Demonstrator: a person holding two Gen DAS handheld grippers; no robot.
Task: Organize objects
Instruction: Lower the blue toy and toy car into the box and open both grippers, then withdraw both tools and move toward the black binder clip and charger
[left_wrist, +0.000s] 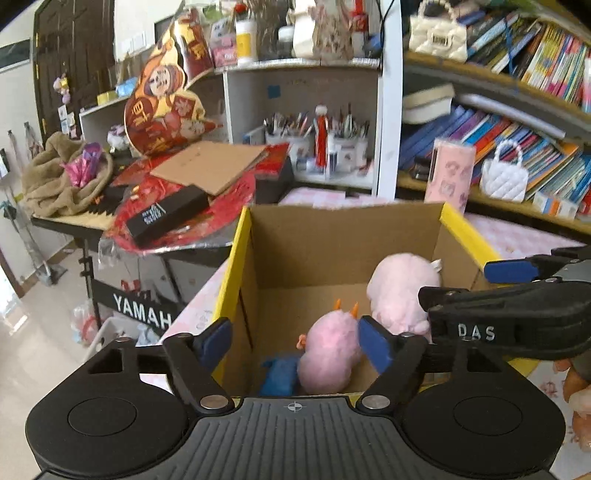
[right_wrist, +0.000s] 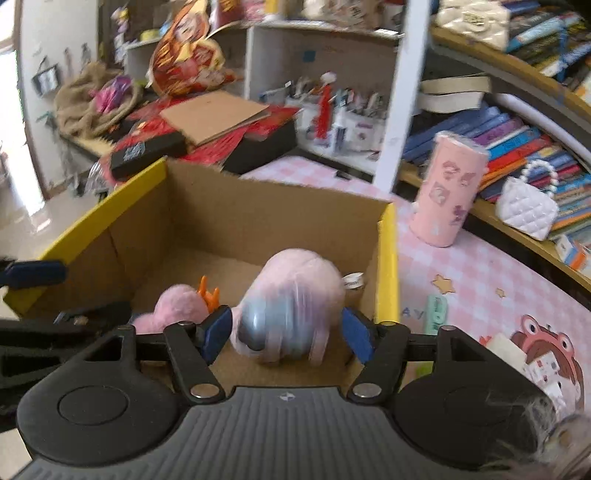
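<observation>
An open cardboard box with a yellow rim (left_wrist: 469, 236) (right_wrist: 388, 258) stands on a pink checked mat. Inside lie a small pink plush with orange horns (left_wrist: 328, 358) (right_wrist: 177, 306) and a bigger pink plush (left_wrist: 402, 291). My left gripper (left_wrist: 295, 343) hovers over the box's near edge, open, and the small plush sits below and between its blue pads without contact. My right gripper (right_wrist: 286, 330) is open above the bigger plush (right_wrist: 291, 306), which is blurred with motion and shows a grey-blue patch. The right gripper's fingers (left_wrist: 509, 271) reach in over the right wall.
A pink patterned cup (right_wrist: 448, 192) stands on the mat right of the box. Behind are bookshelves (left_wrist: 517, 110) with a white quilted bag (right_wrist: 524, 210). To the left a Yamaha keyboard stand (left_wrist: 140, 314) carries cardboard, red packaging and a black box.
</observation>
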